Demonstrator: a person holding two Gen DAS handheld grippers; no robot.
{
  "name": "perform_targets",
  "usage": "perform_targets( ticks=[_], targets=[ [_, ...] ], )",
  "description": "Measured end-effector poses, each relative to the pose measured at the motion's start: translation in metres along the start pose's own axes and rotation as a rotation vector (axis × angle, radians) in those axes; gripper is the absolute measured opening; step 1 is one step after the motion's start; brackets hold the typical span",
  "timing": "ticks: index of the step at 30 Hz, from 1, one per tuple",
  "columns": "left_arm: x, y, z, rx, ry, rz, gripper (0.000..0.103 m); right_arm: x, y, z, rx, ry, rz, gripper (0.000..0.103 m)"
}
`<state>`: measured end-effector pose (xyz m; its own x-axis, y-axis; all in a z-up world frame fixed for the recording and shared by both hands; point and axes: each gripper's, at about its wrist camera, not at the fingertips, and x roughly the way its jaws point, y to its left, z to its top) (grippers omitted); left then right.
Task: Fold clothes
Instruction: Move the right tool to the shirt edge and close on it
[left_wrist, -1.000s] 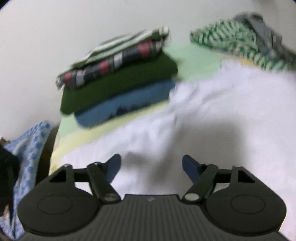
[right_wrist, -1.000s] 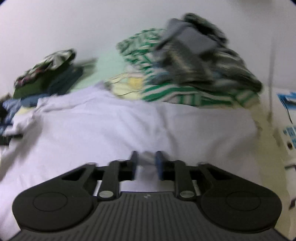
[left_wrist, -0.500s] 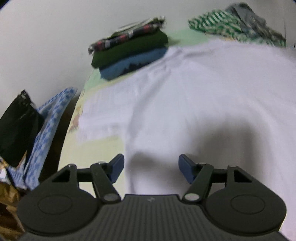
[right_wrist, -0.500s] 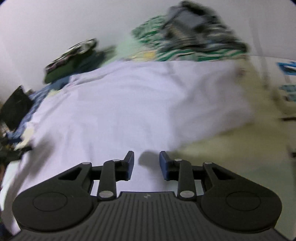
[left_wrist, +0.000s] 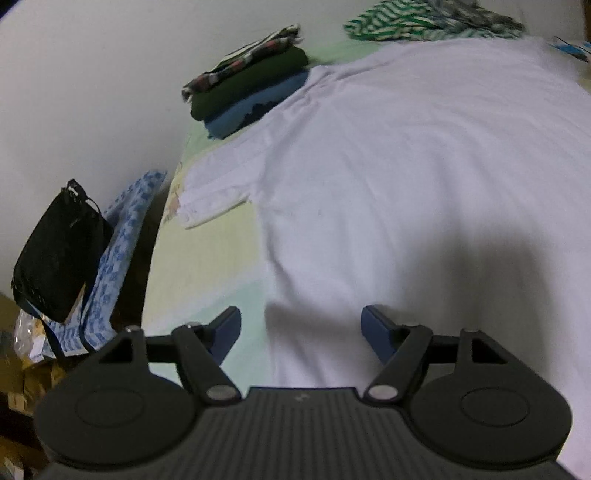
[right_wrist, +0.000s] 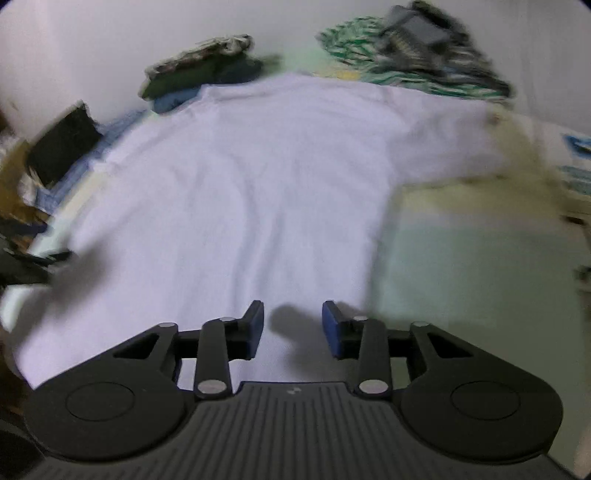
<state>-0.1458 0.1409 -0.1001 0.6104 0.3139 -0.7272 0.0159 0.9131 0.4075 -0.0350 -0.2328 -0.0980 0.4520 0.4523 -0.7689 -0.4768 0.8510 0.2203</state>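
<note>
My white T-shirt (right_wrist: 258, 177) lies flat, long axis near to far, collar far; left gripper (left_wrist: 301, 328) and right gripper (right_wrist: 293, 325) are opening, both empty.

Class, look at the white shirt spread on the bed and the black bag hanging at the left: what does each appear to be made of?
White shirt: likely soft cotton-type knit, matte; it drapes in gentle wrinkles without shine. Black bag: probably synthetic fabric or mesh, dull finish, with a thin strap; the blur leaves it uncertain.
</note>
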Motion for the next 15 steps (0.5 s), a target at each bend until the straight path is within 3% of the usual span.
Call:
perform_targets(
  ticks=[2,4,6,7,10,15],
  targets=[
    [-0.009,0.007,-0.012,0.021,0.010,-0.031,0.075,-0.013,0.003,-0.007,-0.029,0.072,-0.065,0.039],
    [-0.017,0.013,-0.020,0.030,0.028,-0.059,0.075,-0.019,0.010,-0.011,-0.082,0.150,-0.199,0.041],
    [-0.026,0.016,-0.026,0.030,0.037,-0.091,0.072,-0.035,0.020,-0.011,-0.065,0.113,-0.187,0.040],
    [-0.031,0.015,-0.026,0.026,0.023,-0.115,0.072,-0.044,0.028,-0.010,-0.038,0.068,-0.142,0.040],
    [-0.039,0.003,-0.025,0.036,-0.023,-0.184,0.077,-0.041,0.063,-0.010,-0.011,0.012,-0.073,0.050],
    [-0.043,-0.012,-0.038,0.074,-0.040,-0.252,0.077,-0.019,0.110,-0.040,-0.136,0.072,-0.118,0.051]
  ],
)
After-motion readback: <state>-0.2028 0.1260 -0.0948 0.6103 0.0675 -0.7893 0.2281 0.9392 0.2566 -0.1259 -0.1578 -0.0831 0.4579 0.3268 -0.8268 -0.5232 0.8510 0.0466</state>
